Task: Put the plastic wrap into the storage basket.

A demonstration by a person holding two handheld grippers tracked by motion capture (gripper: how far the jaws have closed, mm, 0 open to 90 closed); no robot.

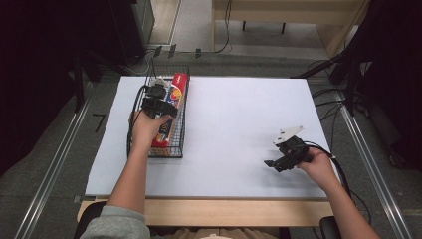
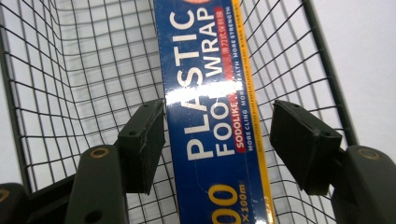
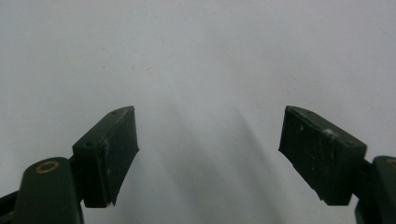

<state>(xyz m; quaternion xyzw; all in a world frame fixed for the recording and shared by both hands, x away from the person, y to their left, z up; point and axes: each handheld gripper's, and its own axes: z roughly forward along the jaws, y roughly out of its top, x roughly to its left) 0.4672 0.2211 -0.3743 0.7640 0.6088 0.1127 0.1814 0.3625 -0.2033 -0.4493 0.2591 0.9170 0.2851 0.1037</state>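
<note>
The long blue cardboard box of plastic food wrap with its red and yellow end point(image 1: 171, 107) lies in the black wire mesh basket point(image 1: 180, 144), which stands at the desk's left edge, toward the far left corner. The box's long axis runs from the near side of the desk to the far side, along the basket's length, close to the basket's right wall. The left tongs point(image 2: 217, 135) hang right over it, pointing down into the basket; the box runs between the two black jaws, the left pad just at its edge and the right pad clear of it with a gap, so the tongs stand open around the box, not gripping it. The left hand point(image 1: 147, 127) is by far the nearer. Any lift would have to go straight up along the mesh walls, which crowd both sides of the jaws. The right tongs point(image 1: 278, 162) rest well apart, near the desk's right edge over the bare white desk point(image 1: 239, 124), jaws open and holding nothing
</note>
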